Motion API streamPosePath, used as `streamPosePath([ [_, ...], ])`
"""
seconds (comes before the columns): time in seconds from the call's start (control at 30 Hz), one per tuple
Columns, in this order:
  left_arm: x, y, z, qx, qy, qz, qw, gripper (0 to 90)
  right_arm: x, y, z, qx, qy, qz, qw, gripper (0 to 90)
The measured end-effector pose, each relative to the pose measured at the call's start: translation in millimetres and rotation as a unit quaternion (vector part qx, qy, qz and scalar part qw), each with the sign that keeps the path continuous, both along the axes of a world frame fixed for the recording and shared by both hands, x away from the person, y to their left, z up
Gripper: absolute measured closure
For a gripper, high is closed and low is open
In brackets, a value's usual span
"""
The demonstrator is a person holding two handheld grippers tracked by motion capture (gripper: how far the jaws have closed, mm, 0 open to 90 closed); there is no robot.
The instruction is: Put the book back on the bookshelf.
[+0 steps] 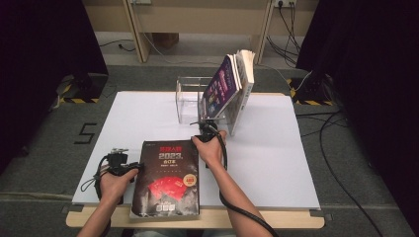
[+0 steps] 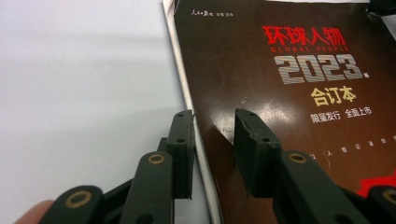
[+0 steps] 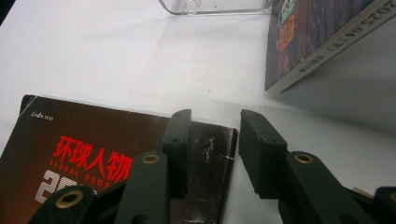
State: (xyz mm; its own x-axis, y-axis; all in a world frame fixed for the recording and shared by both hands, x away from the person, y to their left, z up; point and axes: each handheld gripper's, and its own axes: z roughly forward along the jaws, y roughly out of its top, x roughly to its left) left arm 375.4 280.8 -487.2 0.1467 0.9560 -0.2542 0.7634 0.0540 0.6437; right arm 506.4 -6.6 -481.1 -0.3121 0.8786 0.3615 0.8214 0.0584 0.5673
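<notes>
A dark magazine (image 1: 168, 182) with red and silver cover print lies flat at the table's front centre. My left gripper (image 1: 132, 167) is at its left edge. In the left gripper view the open jaws (image 2: 214, 116) straddle that edge of the magazine (image 2: 303, 93), one over the white table and one over the cover. My right gripper (image 1: 201, 133) is at the far right corner. There its jaws (image 3: 215, 116) stand open, one above the creased corner of the magazine (image 3: 84, 140) and one above bare table. Neither pair presses on the magazine.
Several books (image 1: 228, 86) lean in a clear acrylic stand (image 1: 190, 98) at the back of the white table (image 1: 276, 148). The leaning books (image 3: 317, 37) rise close ahead of the right gripper. Cables run over the floor on the right.
</notes>
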Motion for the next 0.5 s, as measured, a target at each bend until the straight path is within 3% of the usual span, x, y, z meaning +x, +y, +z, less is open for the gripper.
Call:
streamPosePath([
  [0.27, 0.1, -0.6, 0.1, 0.003, 0.001, 0.0, 1.0, 68.0, 0.0, -1.5, -2.4, 0.008, -0.005, 0.0, 1.0, 65.9],
  [0.5, 0.2, -0.5, 0.2, 0.003, 0.001, 0.001, 1.0, 69.0, -0.2, -4.0, -2.4, 0.013, 0.005, 0.001, 0.9999, 70.6],
])
